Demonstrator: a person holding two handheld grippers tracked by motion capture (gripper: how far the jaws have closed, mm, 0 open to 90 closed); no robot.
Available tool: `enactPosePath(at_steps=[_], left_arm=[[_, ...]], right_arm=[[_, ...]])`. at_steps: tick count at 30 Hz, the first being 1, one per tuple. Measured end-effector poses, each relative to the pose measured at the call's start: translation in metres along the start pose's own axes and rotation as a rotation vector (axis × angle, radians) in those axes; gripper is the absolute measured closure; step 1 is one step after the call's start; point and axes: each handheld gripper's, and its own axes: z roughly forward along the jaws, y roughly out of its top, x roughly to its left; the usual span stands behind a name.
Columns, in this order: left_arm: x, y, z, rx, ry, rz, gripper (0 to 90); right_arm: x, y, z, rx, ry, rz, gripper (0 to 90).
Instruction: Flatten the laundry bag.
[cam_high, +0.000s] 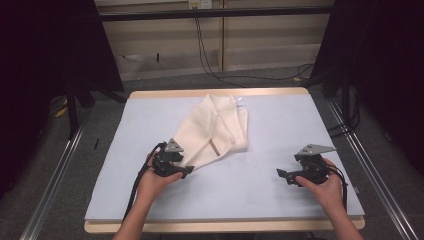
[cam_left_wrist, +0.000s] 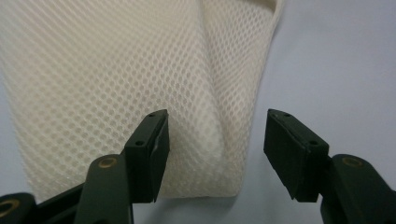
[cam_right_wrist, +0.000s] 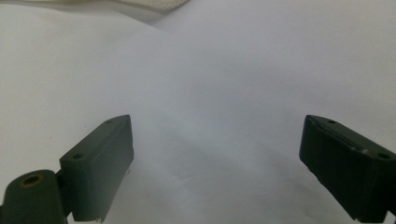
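A cream mesh cloth (cam_high: 220, 130) lies crumpled and folded on the pale grey mat (cam_high: 280, 130), running from the far middle down toward the near left. My left gripper (cam_high: 185, 171) is at the cloth's near corner. In the left gripper view its jaws (cam_left_wrist: 217, 144) are apart around a raised fold of the mesh cloth (cam_left_wrist: 140, 70); one pad is against the fold and the other stands clear of it. My right gripper (cam_high: 283, 175) rests open over bare mat at the near right. Between its jaws (cam_right_wrist: 217, 158) is nothing, and the cloth's edge (cam_right_wrist: 154, 3) is far off.
The mat covers a wooden table (cam_high: 220, 93) whose rim shows at the far and near sides. Metal rails (cam_high: 55, 170) run along both sides on the floor. Black cables (cam_high: 205, 45) hang beyond the far edge.
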Motion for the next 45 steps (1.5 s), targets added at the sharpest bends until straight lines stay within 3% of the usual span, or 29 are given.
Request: enactPosePath(at_steps=[6,7,8,9,13,24,26,32,34,38,39,45], left_arm=[[-0.006,0.003,0.006,0.042,0.043,0.002,45.1],[-0.008,0.004,0.005,0.057,0.044,0.0,49.4],[-0.01,0.006,0.005,0.064,0.053,0.006,62.1],[-0.012,0.008,0.004,0.08,0.062,0.011,62.1],[-0.009,0.01,0.004,0.099,0.078,-0.016,79.5],[0.016,0.009,-0.012,0.001,-0.043,-0.211,82.7],[0.021,0.01,-0.017,-0.018,-0.054,-0.23,83.0],[0.033,0.012,-0.029,-0.044,-0.044,-0.266,82.9],[0.038,0.012,-0.032,-0.065,-0.038,-0.299,82.9],[0.046,0.011,-0.038,-0.077,-0.033,-0.311,82.8],[0.047,0.012,-0.04,-0.094,-0.034,-0.333,82.8],[0.057,0.012,-0.048,-0.088,-0.012,-0.338,82.4]], right_arm=[[0.0,0.0,0.0,-0.01,-0.004,-0.017,10.4],[0.0,0.0,-0.001,-0.006,-0.001,-0.014,10.4],[-0.001,0.0,0.0,-0.002,-0.001,-0.013,10.8],[-0.001,0.0,0.0,-0.002,-0.001,-0.013,10.8],[0.0,-0.001,0.001,0.0,0.003,-0.013,11.0],[0.0,-0.001,0.001,0.003,0.012,-0.012,11.4],[-0.001,-0.001,0.001,0.004,0.014,-0.017,11.5],[0.0,-0.001,0.001,0.006,0.017,-0.018,11.8],[0.0,-0.001,0.001,0.005,0.017,-0.019,11.8],[0.0,-0.001,0.001,0.005,0.021,-0.02,11.8],[0.0,-0.001,0.002,0.005,0.025,-0.02,11.8],[0.0,-0.001,0.001,0.004,0.027,-0.018,11.8]])
